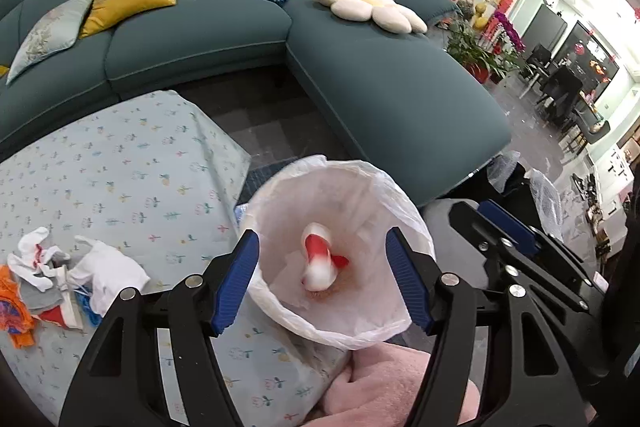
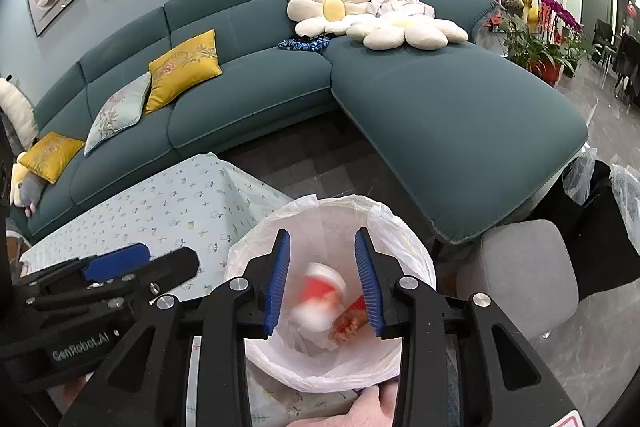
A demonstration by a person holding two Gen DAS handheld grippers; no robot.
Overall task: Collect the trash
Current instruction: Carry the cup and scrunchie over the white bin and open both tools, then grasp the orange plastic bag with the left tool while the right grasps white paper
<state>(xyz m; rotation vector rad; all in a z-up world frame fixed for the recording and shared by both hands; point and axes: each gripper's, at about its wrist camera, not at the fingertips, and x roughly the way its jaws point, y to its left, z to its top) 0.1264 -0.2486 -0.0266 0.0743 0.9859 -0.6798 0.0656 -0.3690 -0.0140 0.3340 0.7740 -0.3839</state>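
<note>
A bin with a white plastic liner [image 1: 362,337] stands at the table's corner, right under both grippers. Inside its mouth a red-and-white paper cup [image 1: 320,263] shows blurred, free of any finger. My left gripper [image 1: 322,281] is open above the bin, with nothing touching its blue pads [image 1: 236,279]. In the right wrist view my right gripper [image 2: 323,283] is also open over the liner [image 2: 320,381], with the blurred cup [image 2: 320,289] and a red-orange scrap [image 2: 348,321] below its jaws. A pile of white, orange and grey trash [image 1: 52,279] lies on the table at the left.
The table [image 1: 132,179] has a pale blue flowered cloth. A teal corner sofa [image 1: 380,87] with cushions stands behind it, across a strip of dark floor. A grey stool [image 2: 524,267] sits right of the bin. A hand [image 2: 368,407] and pink cloth [image 1: 392,387] are at the bottom.
</note>
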